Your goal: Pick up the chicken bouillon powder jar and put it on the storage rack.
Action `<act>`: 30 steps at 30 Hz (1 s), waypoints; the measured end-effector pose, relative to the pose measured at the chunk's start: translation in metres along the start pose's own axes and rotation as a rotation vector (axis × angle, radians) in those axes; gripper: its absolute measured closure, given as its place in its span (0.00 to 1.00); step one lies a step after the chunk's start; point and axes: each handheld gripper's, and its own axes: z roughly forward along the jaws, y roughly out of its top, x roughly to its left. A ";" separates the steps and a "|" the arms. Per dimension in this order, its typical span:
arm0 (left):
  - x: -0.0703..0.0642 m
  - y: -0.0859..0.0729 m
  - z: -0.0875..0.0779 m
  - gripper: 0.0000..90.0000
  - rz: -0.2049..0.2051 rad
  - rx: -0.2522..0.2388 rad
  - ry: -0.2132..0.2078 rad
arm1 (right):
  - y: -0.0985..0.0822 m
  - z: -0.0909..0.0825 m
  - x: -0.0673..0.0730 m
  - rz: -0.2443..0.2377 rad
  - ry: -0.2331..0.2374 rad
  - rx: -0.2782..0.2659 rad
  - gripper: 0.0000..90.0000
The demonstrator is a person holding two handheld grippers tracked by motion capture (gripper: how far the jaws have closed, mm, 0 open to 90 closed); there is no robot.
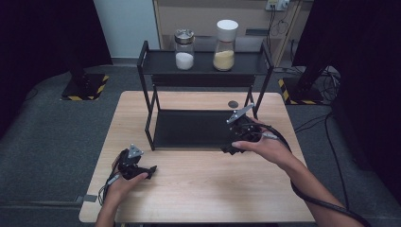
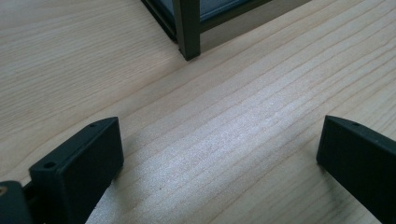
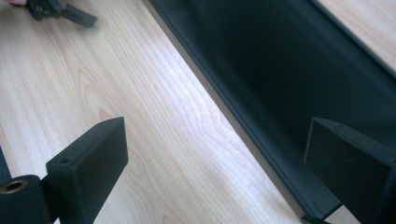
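The right gripper [image 1: 231,147], jaws apart and empty, hangs at the near right edge of the rack's lower shelf [image 1: 189,127], while the left gripper [image 1: 150,170], jaws apart, rests on the table [image 1: 198,189], so I judge a reach to the far jars comes next

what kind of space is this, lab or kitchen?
Likely a lab or recording studio: dark curtains, stand bases with hazard-striped tape, loose cables on grey carpet. The rack with two jars is a kitchen-style prop.

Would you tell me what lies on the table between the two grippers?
Only bare wood: the high view shows nothing between the left gripper and right gripper.
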 end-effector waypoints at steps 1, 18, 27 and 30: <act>0.000 0.000 0.000 0.00 0.000 0.000 0.000 | -0.002 0.001 0.001 -0.004 -0.002 0.002 0.08; 0.000 0.000 0.000 0.00 0.000 0.000 0.000 | -0.030 0.019 0.005 0.000 0.020 0.010 0.08; 0.000 0.000 0.000 0.00 0.000 0.000 0.000 | -0.049 0.031 0.006 0.011 0.040 0.006 0.08; 0.000 0.000 0.000 0.00 0.000 0.000 0.000 | -0.059 0.035 0.005 0.015 0.047 -0.009 0.08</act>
